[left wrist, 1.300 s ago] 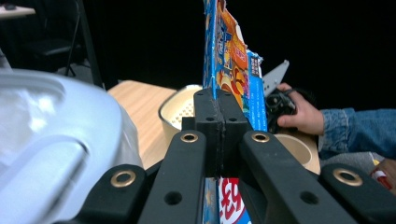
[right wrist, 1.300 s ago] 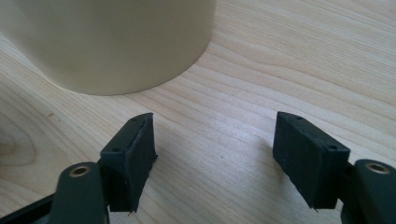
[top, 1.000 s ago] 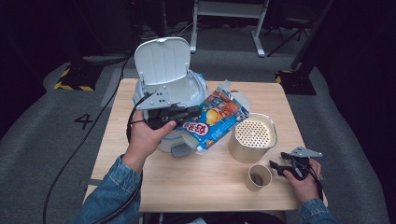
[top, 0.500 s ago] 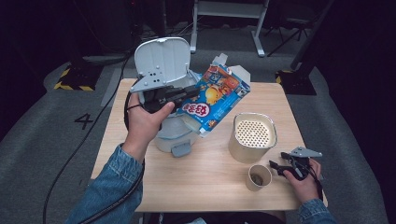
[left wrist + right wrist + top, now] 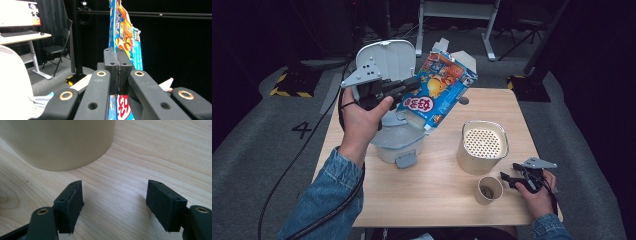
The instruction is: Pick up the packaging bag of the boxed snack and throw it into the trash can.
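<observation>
The left tongs clench the blue snack box by one thin edge, tilted above the open cooker at the table's far left. The box may slip, spilling outside. The right tongs rest released.

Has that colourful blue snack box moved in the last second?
Yes. The snack box, clamped in the left gripper, has risen off the table and now hangs above the white cooker, near its open lid.

Cup before canister
</observation>
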A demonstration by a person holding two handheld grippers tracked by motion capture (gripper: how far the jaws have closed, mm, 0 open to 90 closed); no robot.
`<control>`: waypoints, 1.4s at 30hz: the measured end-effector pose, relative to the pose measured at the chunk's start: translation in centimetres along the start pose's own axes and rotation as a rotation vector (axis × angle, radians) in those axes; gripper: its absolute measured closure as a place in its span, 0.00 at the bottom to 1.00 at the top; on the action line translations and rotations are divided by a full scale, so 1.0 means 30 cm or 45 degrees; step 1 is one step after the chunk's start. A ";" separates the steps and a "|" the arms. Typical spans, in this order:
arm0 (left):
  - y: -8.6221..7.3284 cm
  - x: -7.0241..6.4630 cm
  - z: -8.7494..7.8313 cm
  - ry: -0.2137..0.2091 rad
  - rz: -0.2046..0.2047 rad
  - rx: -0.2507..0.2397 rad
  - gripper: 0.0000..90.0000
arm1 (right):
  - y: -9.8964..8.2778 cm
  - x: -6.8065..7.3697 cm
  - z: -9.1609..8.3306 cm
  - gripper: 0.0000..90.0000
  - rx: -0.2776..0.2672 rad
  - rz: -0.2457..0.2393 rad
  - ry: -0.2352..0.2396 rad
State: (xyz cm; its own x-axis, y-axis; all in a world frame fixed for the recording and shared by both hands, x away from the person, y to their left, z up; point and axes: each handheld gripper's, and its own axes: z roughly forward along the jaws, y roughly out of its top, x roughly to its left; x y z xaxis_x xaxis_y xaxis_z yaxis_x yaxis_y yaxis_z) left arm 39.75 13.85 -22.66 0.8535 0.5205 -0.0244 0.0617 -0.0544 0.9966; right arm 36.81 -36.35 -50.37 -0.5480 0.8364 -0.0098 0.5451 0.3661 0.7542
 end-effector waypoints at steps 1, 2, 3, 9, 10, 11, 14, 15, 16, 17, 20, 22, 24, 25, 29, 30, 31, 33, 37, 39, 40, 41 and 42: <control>0.006 0.001 0.000 0.007 0.006 -0.003 0.99 | 0.000 0.000 0.000 0.33 0.000 0.001 -0.001; 0.011 0.005 -0.001 0.012 0.011 -0.004 0.99 | 0.000 0.001 0.000 0.33 -0.001 0.003 -0.003; 0.018 0.010 -0.001 0.022 0.015 -0.009 0.99 | 0.000 0.001 0.000 0.33 0.000 0.004 -0.004; 0.057 0.031 -0.006 0.059 0.026 -0.031 0.99 | 0.000 0.002 0.000 0.33 0.000 0.005 -0.005; 0.066 0.035 -0.007 0.071 0.030 -0.039 0.99 | 0.000 0.002 0.000 0.33 0.000 0.005 -0.005; 0.073 0.040 -0.007 0.084 0.032 -0.048 0.99 | -0.001 0.002 0.000 0.33 0.000 0.005 -0.005; 0.085 0.054 -0.006 0.116 0.030 -0.057 0.99 | 0.000 0.002 0.000 0.33 -0.001 0.005 -0.005; 0.088 0.059 -0.005 0.128 0.032 -0.057 0.99 | 0.000 0.002 0.000 0.33 0.000 0.005 -0.005; 0.091 0.070 0.000 0.151 0.027 -0.061 0.99 | 0.000 0.002 0.000 0.33 -0.001 0.005 -0.005; 0.091 0.070 0.000 0.151 0.027 -0.061 0.99 | 0.000 0.002 0.000 0.33 0.000 0.005 -0.005; 0.093 0.097 0.008 0.188 0.022 -0.059 0.99 | 0.000 0.002 0.000 0.33 -0.001 0.005 -0.005; 0.094 0.108 0.008 0.206 0.022 -0.062 0.99 | -0.001 0.002 0.000 0.33 -0.001 0.005 -0.005; 0.095 0.116 0.008 0.217 0.020 -0.065 0.99 | -0.001 0.002 0.000 0.33 -0.001 0.005 -0.005; 0.096 0.120 0.007 0.226 0.020 -0.063 0.99 | -0.001 0.002 0.000 0.33 -0.001 0.005 -0.005; 0.089 0.149 0.002 0.269 0.010 -0.068 0.99 | -0.001 0.002 0.000 0.33 -0.001 0.005 -0.005; 0.081 0.161 0.002 0.291 -0.005 -0.077 0.99 | -0.001 0.002 0.000 0.33 -0.001 0.005 -0.005; 0.081 0.161 0.002 0.291 -0.005 -0.077 0.99 | -0.001 0.002 0.000 0.33 -0.001 0.005 -0.005; 0.066 0.182 0.001 0.321 -0.012 -0.070 0.99 | -0.001 0.002 0.000 0.33 -0.001 0.005 -0.005; 0.052 0.197 -0.002 0.341 -0.026 -0.069 0.99 | -0.001 0.002 -0.001 0.33 -0.001 0.005 -0.005; 0.045 0.203 -0.003 0.346 -0.032 -0.070 0.99 | -0.001 0.002 0.000 0.33 -0.001 0.005 -0.005; 0.033 0.209 -0.001 0.352 -0.043 -0.076 0.99 | -0.001 0.002 0.000 0.33 -0.001 0.005 -0.005; 0.033 0.209 -0.001 0.352 -0.043 -0.076 0.99 | -0.001 0.002 0.000 0.33 -0.001 0.005 -0.005; 0.026 0.211 0.003 0.352 -0.052 -0.078 0.99 | -0.001 0.002 -0.001 0.33 0.000 0.005 -0.005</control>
State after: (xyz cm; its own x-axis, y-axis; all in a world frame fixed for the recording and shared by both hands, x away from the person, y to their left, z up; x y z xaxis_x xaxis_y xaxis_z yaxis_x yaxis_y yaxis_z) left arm 45.24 17.03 -22.05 0.6769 0.7343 -0.0504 0.0544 0.0184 0.9984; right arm 36.76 -36.31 -50.37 -0.5433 0.8395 -0.0096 0.5470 0.3626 0.7545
